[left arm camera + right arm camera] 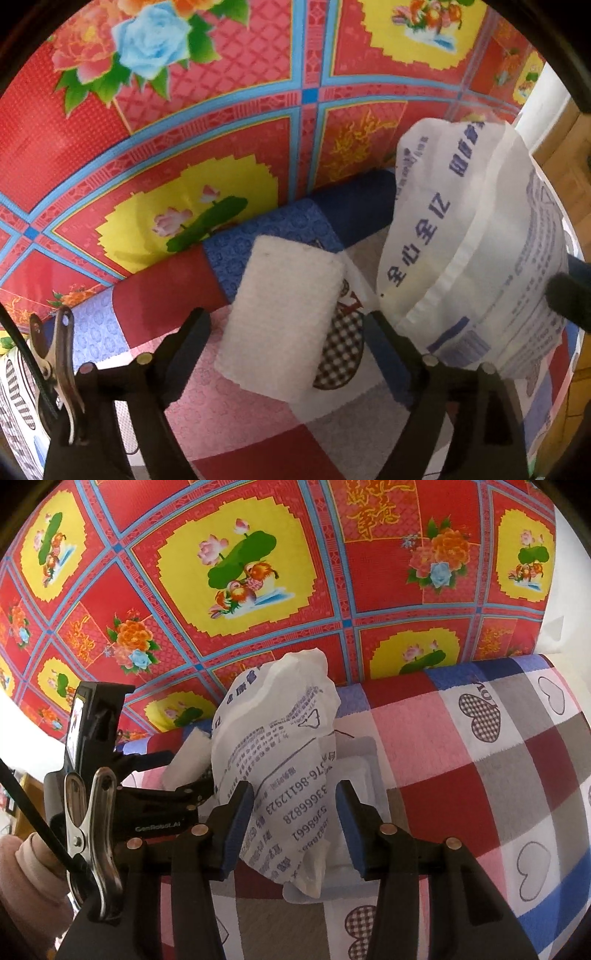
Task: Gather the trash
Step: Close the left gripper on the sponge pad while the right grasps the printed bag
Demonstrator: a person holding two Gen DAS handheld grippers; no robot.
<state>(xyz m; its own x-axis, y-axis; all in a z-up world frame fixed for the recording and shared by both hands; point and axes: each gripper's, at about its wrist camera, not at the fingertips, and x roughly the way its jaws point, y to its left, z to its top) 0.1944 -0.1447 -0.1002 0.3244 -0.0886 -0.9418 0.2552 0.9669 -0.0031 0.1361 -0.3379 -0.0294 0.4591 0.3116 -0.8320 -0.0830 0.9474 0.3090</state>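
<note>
In the left wrist view my left gripper stands wide open. A white spongy block lies on the checked quilt between its fingers, and neither pad touches it. To the right a white plastic bag with blue print stands raised. A dark finger of the other gripper reaches it from the right edge. In the right wrist view my right gripper is shut on that bag, whose crumpled body rises above the blue pads. The white block shows behind it, beside the left gripper's black body.
A checked quilt with hearts covers the near surface, rolled against a red floral sheet. A flat translucent packet lies under the bag. A pink sleeve is at the lower left. Wooden floor shows at the right.
</note>
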